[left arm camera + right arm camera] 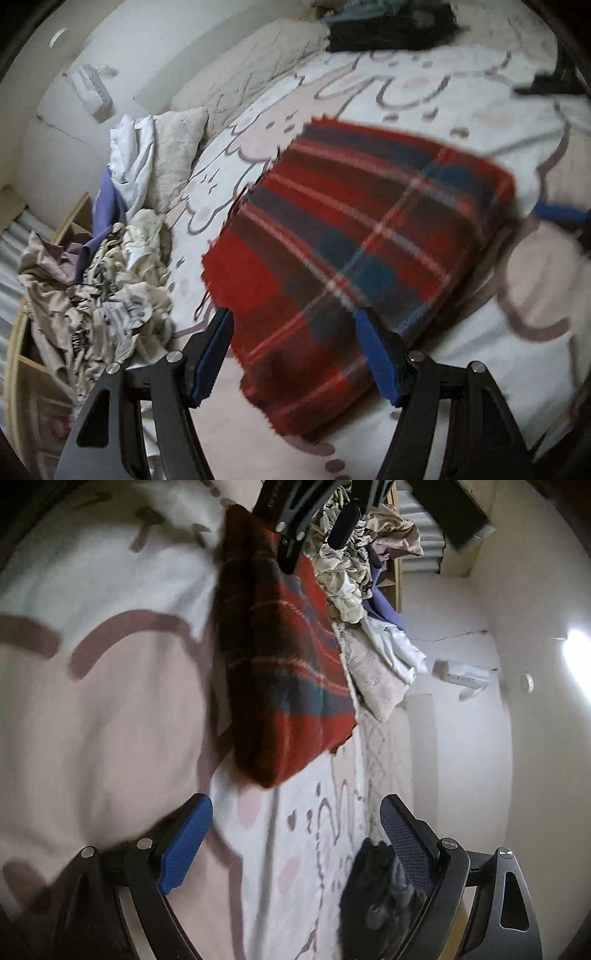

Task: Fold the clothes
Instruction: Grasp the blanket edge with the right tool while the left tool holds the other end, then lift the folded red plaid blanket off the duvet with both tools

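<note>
A folded red plaid cloth [354, 236] lies on the white cartoon-print bedsheet [424, 99]. My left gripper [293, 321] is open, its blue pads [212, 358] on either side of the cloth's near end, just above it. In the right wrist view the same plaid cloth [284, 657] lies ahead, with the left gripper's black frame [291, 520] at its far end. My right gripper [295, 805] is open and empty above the sheet [110, 709], short of the cloth. Its blue tip [557, 212] shows at the right edge of the left wrist view.
A heap of crumpled unfolded clothes [107, 280] lies at the bed's left side beside a fluffy pillow [177, 155]. Dark clothes [391, 29] lie at the far end of the bed, and a dark piece [380, 897] lies by my right finger. A wooden shelf [22, 354] stands beside the bed.
</note>
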A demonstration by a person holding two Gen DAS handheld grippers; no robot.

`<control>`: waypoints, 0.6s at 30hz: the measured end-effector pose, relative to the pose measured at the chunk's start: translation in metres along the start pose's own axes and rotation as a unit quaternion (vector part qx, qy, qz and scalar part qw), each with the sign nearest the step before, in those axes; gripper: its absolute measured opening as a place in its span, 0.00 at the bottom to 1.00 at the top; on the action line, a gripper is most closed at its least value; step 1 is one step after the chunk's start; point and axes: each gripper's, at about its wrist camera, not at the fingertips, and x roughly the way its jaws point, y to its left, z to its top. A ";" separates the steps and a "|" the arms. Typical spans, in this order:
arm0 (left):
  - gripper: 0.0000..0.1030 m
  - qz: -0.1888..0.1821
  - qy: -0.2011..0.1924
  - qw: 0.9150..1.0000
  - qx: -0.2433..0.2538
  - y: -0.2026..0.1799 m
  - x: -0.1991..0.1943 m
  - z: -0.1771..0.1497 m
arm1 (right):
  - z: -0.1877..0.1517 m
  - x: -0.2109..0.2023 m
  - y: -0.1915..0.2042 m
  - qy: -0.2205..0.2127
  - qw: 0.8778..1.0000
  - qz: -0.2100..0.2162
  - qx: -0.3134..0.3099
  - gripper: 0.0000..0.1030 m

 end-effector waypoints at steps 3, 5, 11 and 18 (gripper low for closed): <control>0.67 -0.035 -0.015 0.999 0.009 -0.003 -0.009 0.001 | 0.009 0.013 0.000 0.008 1.000 0.002 0.000 0.89; 0.67 -0.037 -0.019 0.998 0.039 -0.013 -0.013 -0.003 | 0.012 0.020 0.000 0.005 1.000 0.006 0.000 0.89; 0.67 0.034 -0.041 0.981 0.187 -0.045 -0.008 -0.039 | 0.024 0.029 0.004 -0.029 0.999 -0.004 -0.021 0.89; 0.77 0.072 -0.046 0.959 0.270 -0.062 0.003 -0.078 | 0.041 0.040 0.009 -0.063 0.997 -0.021 -0.049 0.89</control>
